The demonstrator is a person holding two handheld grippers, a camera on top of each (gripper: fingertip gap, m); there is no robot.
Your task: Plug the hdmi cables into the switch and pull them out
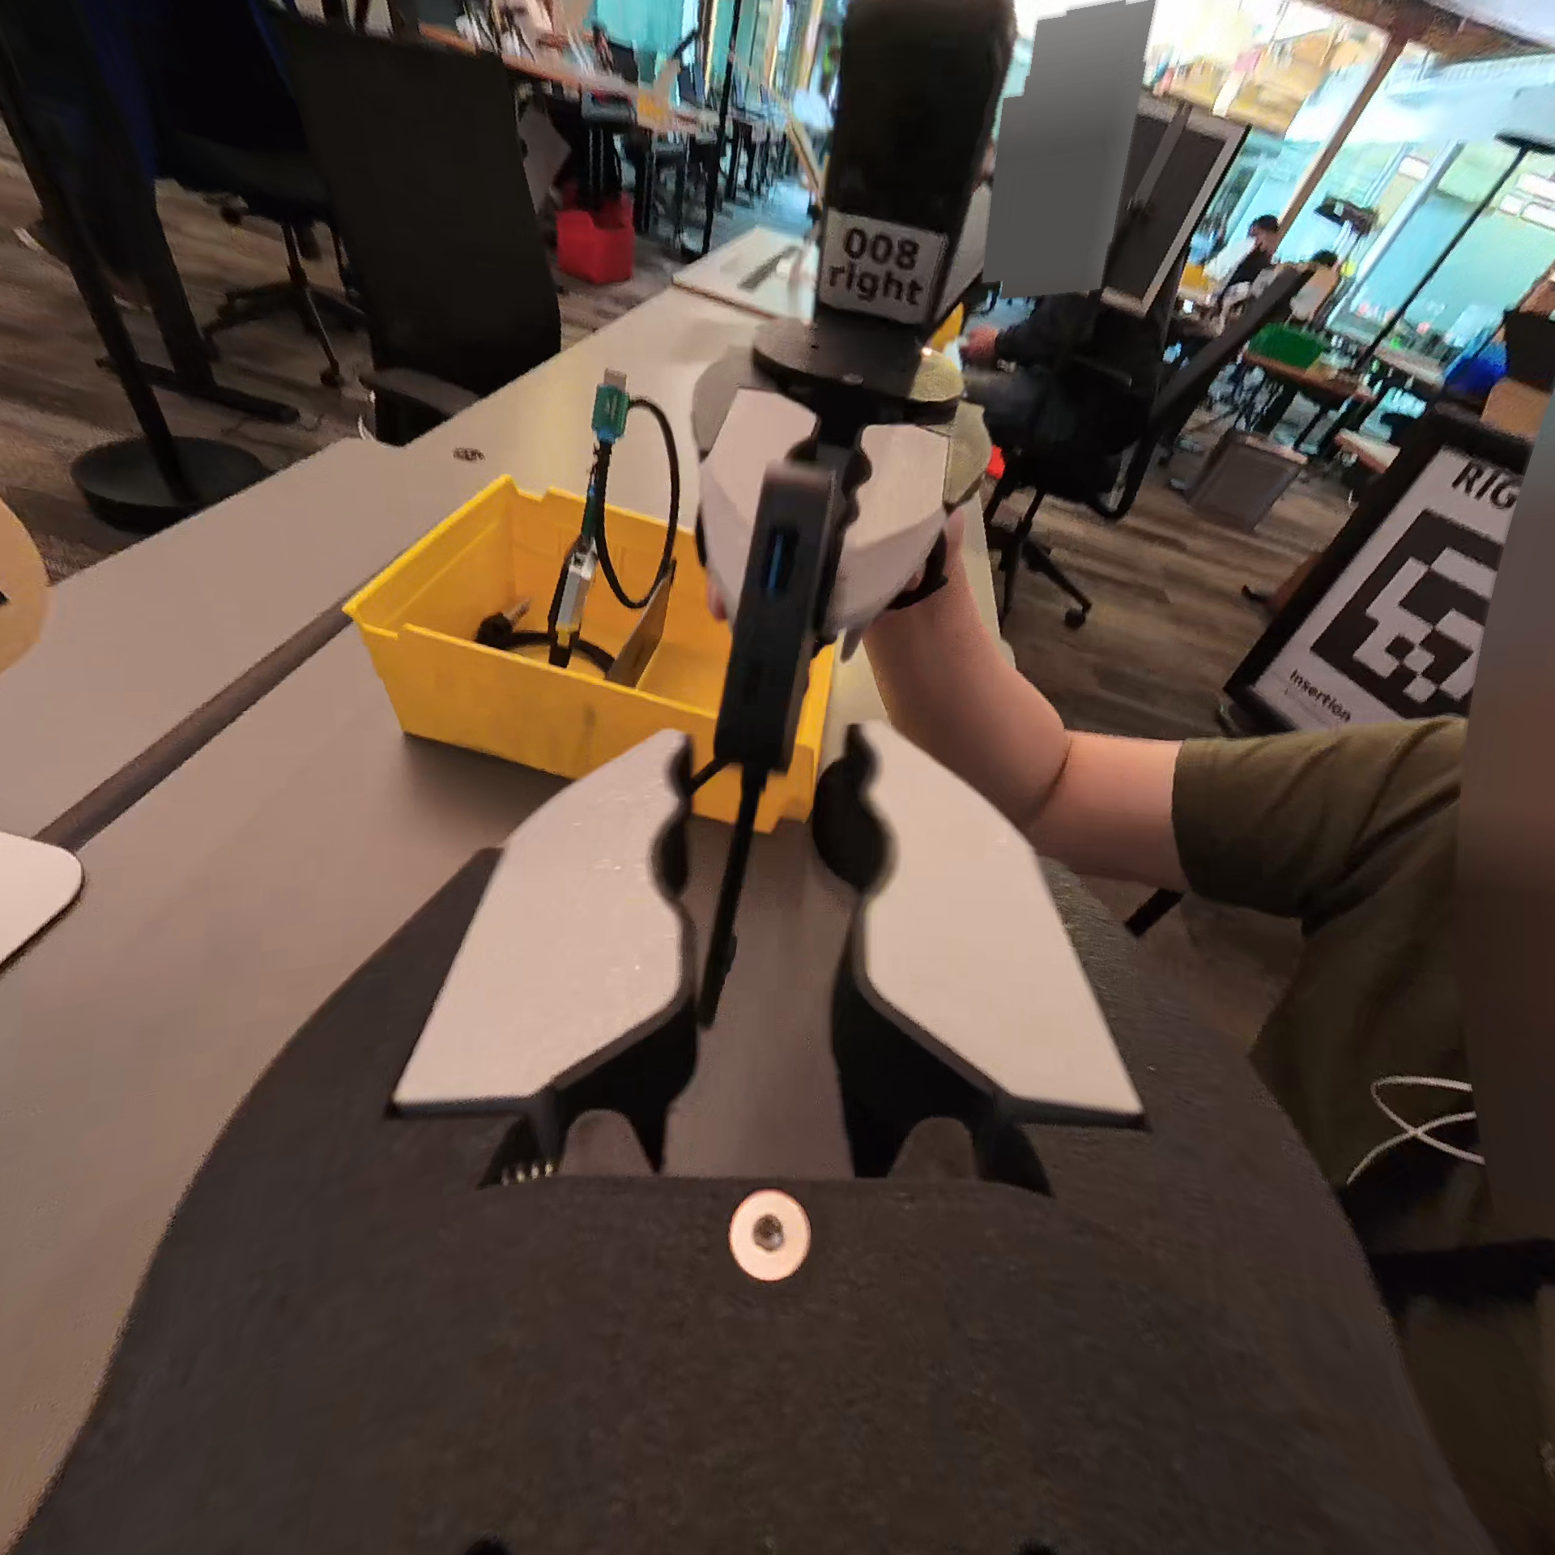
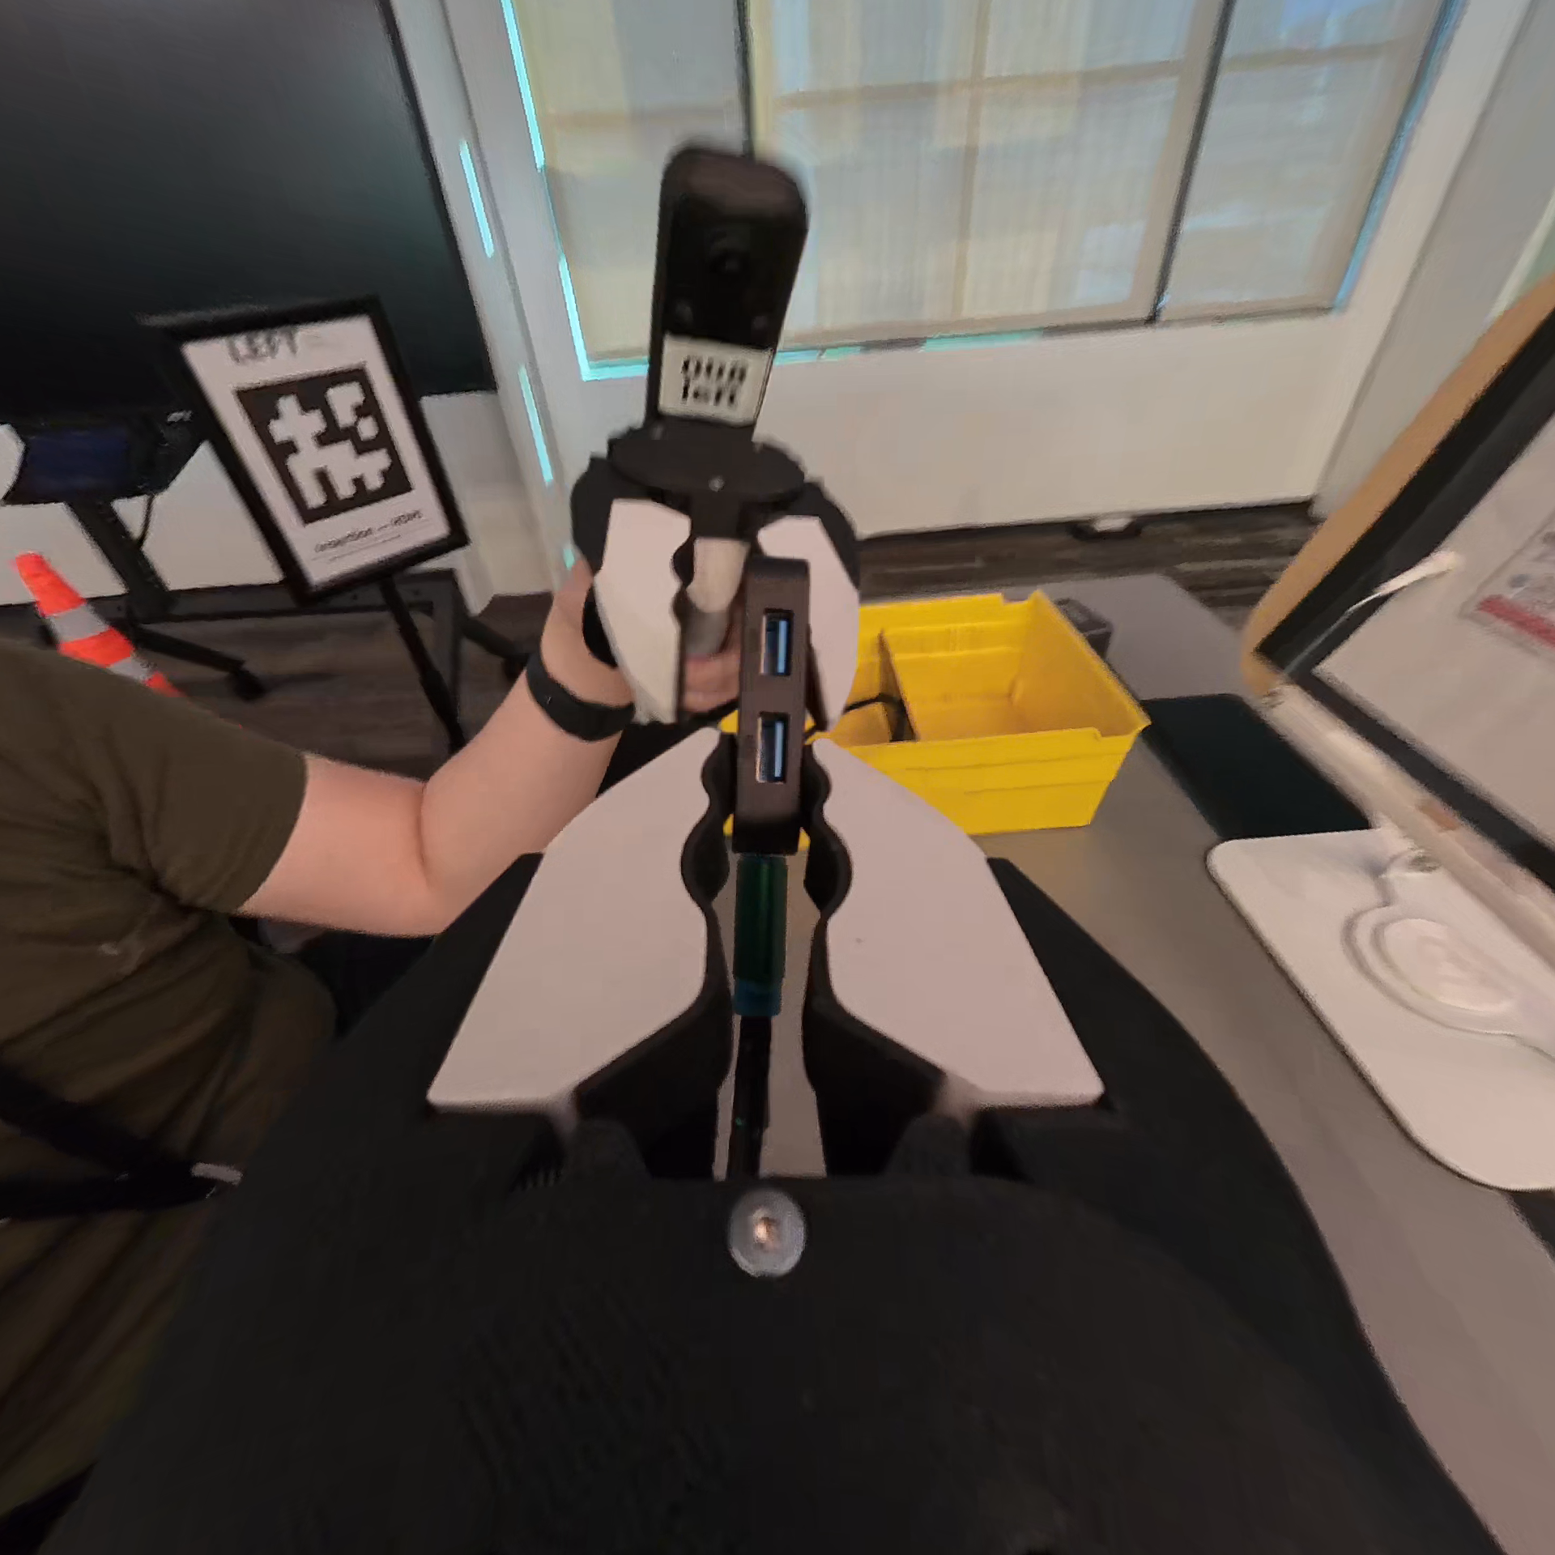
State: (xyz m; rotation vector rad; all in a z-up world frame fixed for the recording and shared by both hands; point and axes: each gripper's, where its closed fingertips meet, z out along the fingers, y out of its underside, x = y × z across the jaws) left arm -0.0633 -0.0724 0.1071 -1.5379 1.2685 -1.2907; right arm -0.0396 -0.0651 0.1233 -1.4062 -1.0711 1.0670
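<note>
The right gripper is seen closed on the near end of the switch, a slim black matte box with two blue-lined ports on its narrow face, held up in the air between the two tools. A green-sleeved plug is seated in that same end, its dark cable running back between the fingers. The left gripper is set around the opposite end of the switch; its jaws appear parted, and whether the pads actually press the box or its thin black lead cannot be told through the motion blur.

One cable is judged to be plugged in already. In the yellow bin, just beyond the switch on the table, a second cable stands up in a loop, with a teal-green connector at its top and a silvery block lower down; it is untouched, so its insertion, and every pull-out, are taken as remaining.

The gripper fingers are flat, pale grey plates with scalloped black inner edges. The bin is smooth moulded plastic with inner dividers, and the grey table is matte, crossed by a dark seam.
</note>
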